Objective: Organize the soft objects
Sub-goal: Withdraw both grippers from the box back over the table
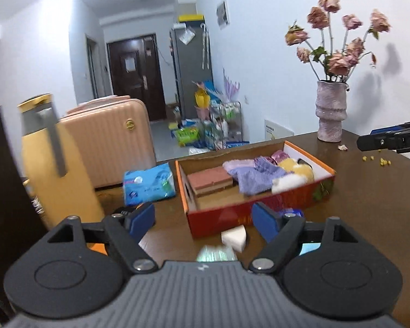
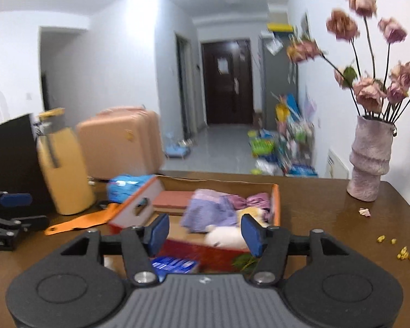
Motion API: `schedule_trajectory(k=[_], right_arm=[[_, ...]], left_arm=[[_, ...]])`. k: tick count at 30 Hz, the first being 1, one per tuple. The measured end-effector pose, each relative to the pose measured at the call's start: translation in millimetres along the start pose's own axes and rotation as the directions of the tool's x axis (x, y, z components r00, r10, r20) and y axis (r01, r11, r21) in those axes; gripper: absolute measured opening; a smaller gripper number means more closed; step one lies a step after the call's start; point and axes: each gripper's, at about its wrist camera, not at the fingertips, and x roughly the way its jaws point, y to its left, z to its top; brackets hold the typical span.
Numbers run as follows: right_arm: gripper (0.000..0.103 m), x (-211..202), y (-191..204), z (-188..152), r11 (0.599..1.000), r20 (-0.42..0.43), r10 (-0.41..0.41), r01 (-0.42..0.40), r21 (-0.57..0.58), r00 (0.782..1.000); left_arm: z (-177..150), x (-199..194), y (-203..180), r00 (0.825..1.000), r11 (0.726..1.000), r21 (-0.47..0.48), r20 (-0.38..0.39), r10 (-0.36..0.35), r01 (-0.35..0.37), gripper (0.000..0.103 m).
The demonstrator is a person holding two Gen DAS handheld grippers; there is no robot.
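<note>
Progress: box (image 1: 300,196) holds purple towel (image 1: 257,180), other soft bits (mostly sorted) | left gripper (image 1: 203,220), right gripper (image 2: 205,231): jaws apart, empty | left outside: white sponge (image 1: 233,236); tissue pack (image 1: 149,184)

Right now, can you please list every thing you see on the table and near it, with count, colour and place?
box: one, orange-red, table centre
brick-coloured block: one, in box, left part
towel: one, purple, in box, middle
soft items: several, yellow, white, pink, in box, right part
tissue pack: one, blue, left of box
jug: one, yellow, table left
vase: one, pale pink, holding dried pink flowers, table far right
sponge: one, white, in front of box
crumbs: several, yellow, table right
suitcase: pink, on the floor behind the table
left gripper: black with blue pads, open, empty
right gripper: same, open, empty
</note>
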Motion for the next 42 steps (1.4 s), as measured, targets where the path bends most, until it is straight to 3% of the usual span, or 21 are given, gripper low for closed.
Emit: schedule_trajectory(k=[6, 11, 15, 21, 27, 42], right_arm=[[0.06, -53.2, 49.5, -81.7, 0.999, 0.055, 0.054, -0.054, -0.007, 0.997], [0.064, -77.4, 73.0, -147.6, 0.994, -0.04, 0.094, -0.091, 0.061, 0.995], [0.064, -90.3, 84.5, -174.8, 0.991, -0.105, 0.11, -0.101, 0.086, 0.988], [0.064, -97.9, 88.9, -173.2, 0.994, -0.085, 0.081, -0.073, 0.086, 0.993], [0.064, -90.1, 85.5, -174.2, 0.993, -0.095, 0.071, -0.062, 0.097, 0.993], [0.064, -11.8, 62.8, -149.1, 0.993, -0.124, 0.049, -0.035, 0.113, 0.991]], left_arm=[[-69.0, -61.9, -17.1, 0.998, 0.996, -0.076, 0.015, 0.056, -0.054, 0.086], [-108.8, -86.0, -10.8, 0.995, 0.98, -0.192, -0.091, 0.03, -0.047, 0.087], [-119.6, -88.8, -11.1, 0.991, 0.983, -0.169, -0.123, 0.049, -0.07, 0.087], [-119.6, -91.6, -19.3, 0.995, 0.986, -0.162, -0.098, 0.018, -0.034, 0.089], [-123.2, -77.5, -19.0, 0.991, 0.985, -0.171, -0.131, 0.014, -0.036, 0.089], [-99.8, 20.2, -12.3, 0.984, 0.985, -0.165, -0.177, 0.016, -0.046, 0.089]])
